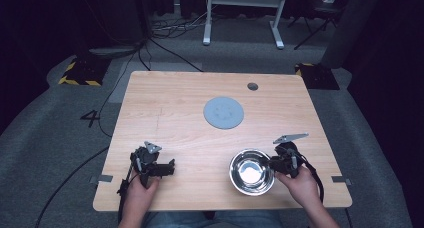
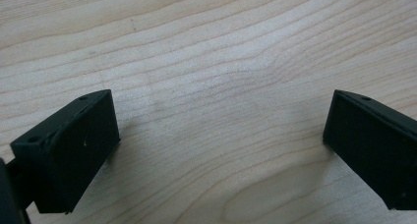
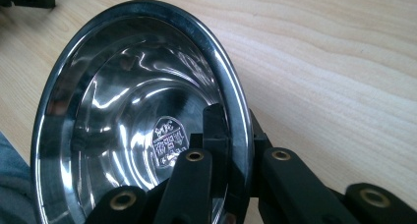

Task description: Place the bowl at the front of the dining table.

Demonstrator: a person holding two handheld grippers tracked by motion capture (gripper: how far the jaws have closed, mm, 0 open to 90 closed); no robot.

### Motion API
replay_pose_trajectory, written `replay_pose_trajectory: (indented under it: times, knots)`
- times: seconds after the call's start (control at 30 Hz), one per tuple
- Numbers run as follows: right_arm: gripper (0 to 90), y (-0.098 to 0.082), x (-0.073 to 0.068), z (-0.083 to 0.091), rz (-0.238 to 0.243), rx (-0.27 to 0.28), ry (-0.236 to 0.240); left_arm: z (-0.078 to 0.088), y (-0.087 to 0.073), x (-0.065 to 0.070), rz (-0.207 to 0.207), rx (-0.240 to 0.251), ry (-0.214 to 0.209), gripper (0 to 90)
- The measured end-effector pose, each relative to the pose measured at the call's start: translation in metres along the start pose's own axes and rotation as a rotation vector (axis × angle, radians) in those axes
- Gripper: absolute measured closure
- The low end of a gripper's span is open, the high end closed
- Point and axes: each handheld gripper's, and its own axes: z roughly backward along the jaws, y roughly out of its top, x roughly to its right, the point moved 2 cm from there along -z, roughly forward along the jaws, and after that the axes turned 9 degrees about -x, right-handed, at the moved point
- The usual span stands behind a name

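Note:
A shiny steel bowl (image 1: 251, 171) is near the table's front right. My right gripper (image 1: 272, 162) is shut on its right rim, one jaw inside the bowl (image 3: 137, 116) and one outside, as the right gripper view (image 3: 237, 135) shows. My left gripper (image 1: 167, 168) is at the front left, low over bare wood, held in a hand. Its jaws stand wide open in the left gripper view (image 2: 221, 140) with nothing between them.
A round grey disc (image 1: 223, 112) lies flat at the middle of the wooden table (image 1: 180, 123). A small dark hole (image 1: 252, 86) is near the far edge. Cables and a white desk frame (image 1: 243, 10) are on the floor beyond.

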Motion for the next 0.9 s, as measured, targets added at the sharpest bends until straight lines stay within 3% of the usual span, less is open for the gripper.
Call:
replay_pose_trajectory:
  times: [0.47,0.9]
  knots:
    - [85.8,0.017,0.001,0.017,0.015,0.06,-0.032,0.0,0.0,0.0,0.0,0.0,0.0,0.5]
    - [85.8,0.05,0.014,0.033,-0.002,0.143,-0.048,0.001,-0.001,0.0,-0.006,0.001,-0.002,0.5]
